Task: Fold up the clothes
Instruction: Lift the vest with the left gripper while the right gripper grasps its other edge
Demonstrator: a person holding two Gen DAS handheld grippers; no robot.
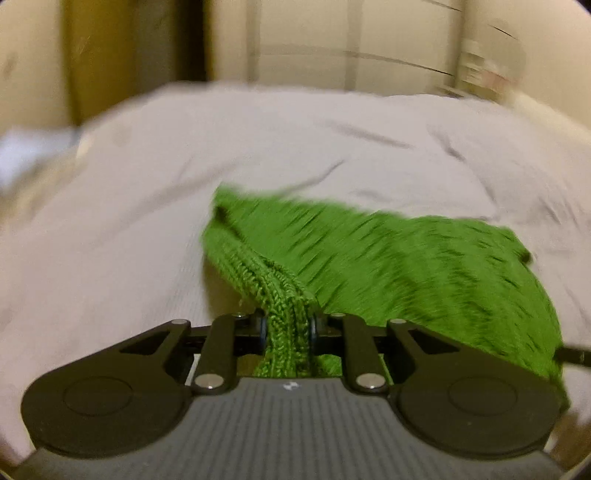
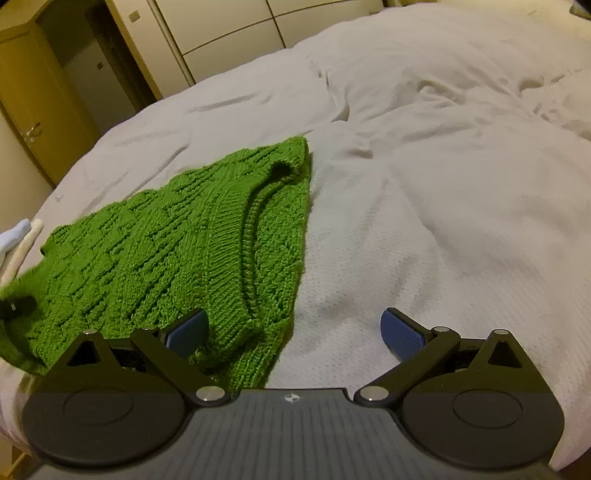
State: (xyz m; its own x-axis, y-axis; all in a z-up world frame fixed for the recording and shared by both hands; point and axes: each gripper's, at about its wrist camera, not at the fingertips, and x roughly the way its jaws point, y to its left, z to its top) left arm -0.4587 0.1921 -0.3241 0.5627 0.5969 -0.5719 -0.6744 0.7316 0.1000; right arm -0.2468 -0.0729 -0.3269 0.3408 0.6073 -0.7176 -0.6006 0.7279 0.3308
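A green knitted sweater [image 2: 177,236] lies on the white bed cover [image 2: 424,184], collar [image 2: 251,229] facing up. My right gripper [image 2: 293,332] is open, with blue pads [image 2: 400,334] spread wide; its left pad sits over the sweater's near edge, its right pad over bare cover. My left gripper [image 1: 287,325] is shut on a ribbed edge of the green sweater [image 1: 388,258], which stretches away to the right. The left wrist view is motion-blurred.
The bed cover [image 1: 147,184] is wrinkled, with raised folds at the right. White items [image 2: 18,240] lie at the bed's left edge. A yellow door [image 2: 40,110] and pale wardrobe panels [image 2: 229,33] stand beyond the bed.
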